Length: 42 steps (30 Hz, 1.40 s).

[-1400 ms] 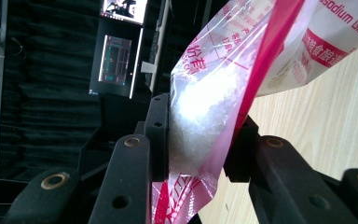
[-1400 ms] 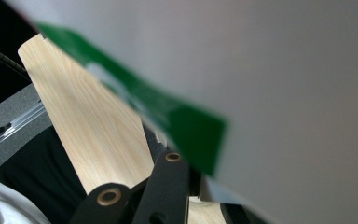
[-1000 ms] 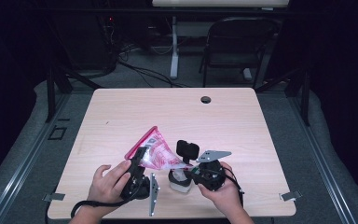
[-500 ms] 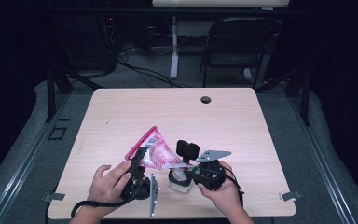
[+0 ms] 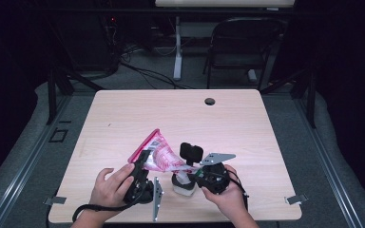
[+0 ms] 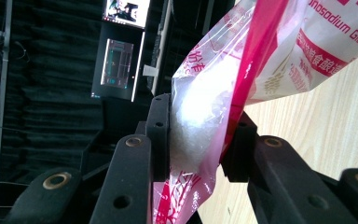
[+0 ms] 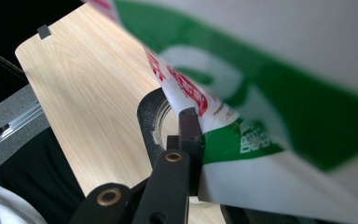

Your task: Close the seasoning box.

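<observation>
Dark curtains and a folding chair (image 5: 241, 47) stand beyond a pale wooden table (image 5: 123, 118), which has a round cable hole (image 5: 210, 101) near its far edge at about 12 o'clock.

At about 7 o'clock on the table, the person's left hand (image 5: 108, 190) holds the left gripper (image 5: 141, 167), with a black cable (image 5: 92, 209) looping off toward the near edge. Its jaws are nearly closed and pinch the lower left edge of a plastic bag (image 5: 161, 156). In the left gripper view the two black jaws squeeze the bag (image 6: 214, 112) between them, and white grains show through the clear plastic beside a solid pink band.

The bag sits near the middle of the near half of the table, lifted and stretched between the two tools, its pink-edged corner pointing toward 11 o'clock. It is clear with pink and white printing.

Just right of it, at about 5 o'clock, a small clear jar (image 5: 182, 184) stands on the table under the bag's lower right end. The jar's black rim (image 7: 150, 122) appears in the right gripper view.

The right hand (image 5: 224, 197) holds the right gripper (image 5: 193, 169), which carries a grey three-cornered plate (image 5: 217, 157). Its jaws are closed down on the bag's right end; in the right gripper view one black jaw presses against green and white printed plastic (image 7: 261, 135), while the other jaw is hidden behind the bag.
</observation>
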Tool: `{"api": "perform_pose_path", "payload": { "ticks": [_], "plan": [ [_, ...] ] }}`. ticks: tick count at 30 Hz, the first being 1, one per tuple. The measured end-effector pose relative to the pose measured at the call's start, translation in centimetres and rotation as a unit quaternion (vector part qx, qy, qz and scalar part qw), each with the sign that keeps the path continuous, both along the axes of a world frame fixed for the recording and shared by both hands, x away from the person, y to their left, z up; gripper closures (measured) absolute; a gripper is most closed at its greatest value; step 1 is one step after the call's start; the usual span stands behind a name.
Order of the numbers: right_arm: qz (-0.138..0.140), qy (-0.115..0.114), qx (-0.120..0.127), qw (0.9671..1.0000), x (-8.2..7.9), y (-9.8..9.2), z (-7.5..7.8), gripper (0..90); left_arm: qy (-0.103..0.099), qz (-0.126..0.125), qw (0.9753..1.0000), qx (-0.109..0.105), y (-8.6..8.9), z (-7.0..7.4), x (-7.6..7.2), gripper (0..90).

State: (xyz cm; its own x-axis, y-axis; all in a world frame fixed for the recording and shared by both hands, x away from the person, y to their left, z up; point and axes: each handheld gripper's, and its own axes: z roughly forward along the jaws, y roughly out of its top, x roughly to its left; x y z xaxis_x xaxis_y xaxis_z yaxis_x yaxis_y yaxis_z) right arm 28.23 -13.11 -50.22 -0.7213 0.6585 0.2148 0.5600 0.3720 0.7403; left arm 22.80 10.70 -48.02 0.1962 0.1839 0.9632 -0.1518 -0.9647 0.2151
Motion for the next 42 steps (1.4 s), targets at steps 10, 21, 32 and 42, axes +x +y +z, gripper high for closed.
{"api": "perform_pose_path", "payload": {
  "ticks": [10, 21, 32, 42],
  "plan": [
    [-0.001, -0.001, 0.004, 1.0000, 0.01, -0.02, -0.03, 90.0, -0.003, -0.001, 1.0000, 0.001, -0.03, 0.07, -0.05, 69.3],
    [-0.002, 0.000, 0.004, 1.0000, 0.01, -0.05, -0.01, 90.0, -0.006, -0.002, 1.0000, 0.003, -0.09, 0.15, -0.12, 69.4],
    [-0.002, -0.001, 0.002, 1.0000, 0.00, -0.08, 0.01, 90.0, -0.007, -0.003, 1.0000, 0.003, -0.13, 0.12, -0.16, 69.5],
    [-0.002, -0.003, 0.000, 1.0000, 0.03, 0.04, -0.07, 90.0, -0.010, -0.005, 0.9999, 0.006, -0.25, 0.25, -0.28, 69.5]
  ]
}}
